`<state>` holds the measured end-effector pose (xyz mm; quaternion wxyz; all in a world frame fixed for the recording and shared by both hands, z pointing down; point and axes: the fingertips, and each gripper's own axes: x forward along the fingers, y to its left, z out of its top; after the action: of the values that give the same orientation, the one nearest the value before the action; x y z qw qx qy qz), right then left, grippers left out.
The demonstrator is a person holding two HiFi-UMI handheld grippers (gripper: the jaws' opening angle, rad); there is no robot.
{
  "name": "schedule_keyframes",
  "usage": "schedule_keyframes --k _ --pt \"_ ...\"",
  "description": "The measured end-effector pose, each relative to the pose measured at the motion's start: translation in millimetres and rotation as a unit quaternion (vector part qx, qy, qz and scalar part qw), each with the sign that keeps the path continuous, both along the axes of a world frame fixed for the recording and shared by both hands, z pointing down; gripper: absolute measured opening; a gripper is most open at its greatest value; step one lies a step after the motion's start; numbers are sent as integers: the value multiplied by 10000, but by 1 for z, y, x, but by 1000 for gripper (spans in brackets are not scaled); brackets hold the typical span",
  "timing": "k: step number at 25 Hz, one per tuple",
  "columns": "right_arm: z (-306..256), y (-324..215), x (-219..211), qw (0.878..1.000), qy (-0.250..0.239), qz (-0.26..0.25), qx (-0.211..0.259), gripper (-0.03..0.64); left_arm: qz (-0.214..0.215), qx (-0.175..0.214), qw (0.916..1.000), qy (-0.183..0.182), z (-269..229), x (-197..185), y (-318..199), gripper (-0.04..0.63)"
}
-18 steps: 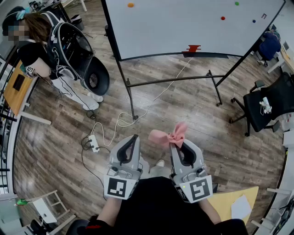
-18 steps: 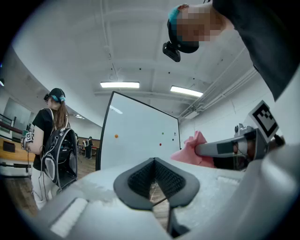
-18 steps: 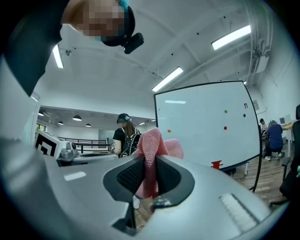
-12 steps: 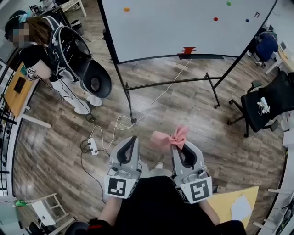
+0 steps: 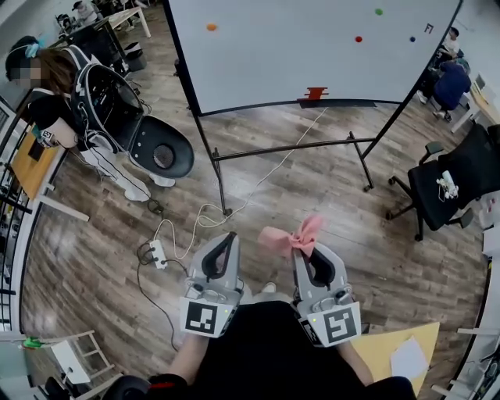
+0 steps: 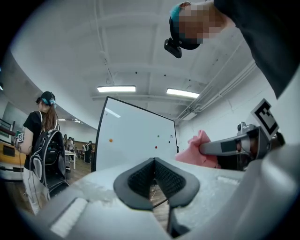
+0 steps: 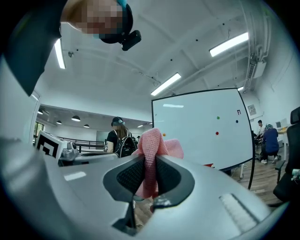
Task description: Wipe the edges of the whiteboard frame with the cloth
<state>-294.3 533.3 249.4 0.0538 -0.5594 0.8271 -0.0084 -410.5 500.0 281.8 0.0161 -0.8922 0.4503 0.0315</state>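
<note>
1. Well, on my feed the right gripper (image 5: 303,251) has its jaws pinched on the pink cloth (image 5: 286,236). In the right gripper view a fold of it is squeezed between the pads, and the rest bunches out past the tips.
2. The left gripper (image 5: 221,251) is closed and carries nothing (its own view shows the pads meeting at the tip).
3. Both grippers sit low in front of the operator's body, side by side and apart, with their jaws pointing toward the whiteboard (image 5: 312,55).
4. The whiteboard stands well ahead of the cloth on a black stand (image 5: 281,147). The cloth touches no part of its dark frame (image 5: 250,107).
5. Small dots mark the board: orange (image 5: 212,26), green (image 5: 379,12), red (image 5: 358,38) and blue (image 5: 412,38). A red item (image 5: 315,93) rests on the bottom ledge.
6. The wood-plank floor (image 5: 94,234) holds a white power strip (image 5: 158,250), and its cable loops toward the stand.
7. Around the room I see a person with a black backpack (image 5: 70,94) at the left, a black office chair (image 5: 453,180) at the right, and a yellow table (image 5: 391,344) at the lower right.
</note>
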Motion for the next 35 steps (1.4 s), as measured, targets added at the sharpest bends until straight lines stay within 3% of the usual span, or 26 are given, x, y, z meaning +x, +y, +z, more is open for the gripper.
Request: schedule_keyframes --k 8,15,26,35 --pt "8 -4 0 9997 -24 -178 -150 48 -221 33 9997 -57 -2 -7 2 0" --pt "23 -37 -8 9992 120 -203 -329 48 -397 -90 9992 10 12 -22 -27 0" --pt "24 -136 -17 9981 -39 -313 -533 48 -220 -191 9995 156 18 -5 -139 0" --pt "34 -248 -33 9971 42 -253 -720 48 -167 -369 9990 176 29 -20 -247 0"
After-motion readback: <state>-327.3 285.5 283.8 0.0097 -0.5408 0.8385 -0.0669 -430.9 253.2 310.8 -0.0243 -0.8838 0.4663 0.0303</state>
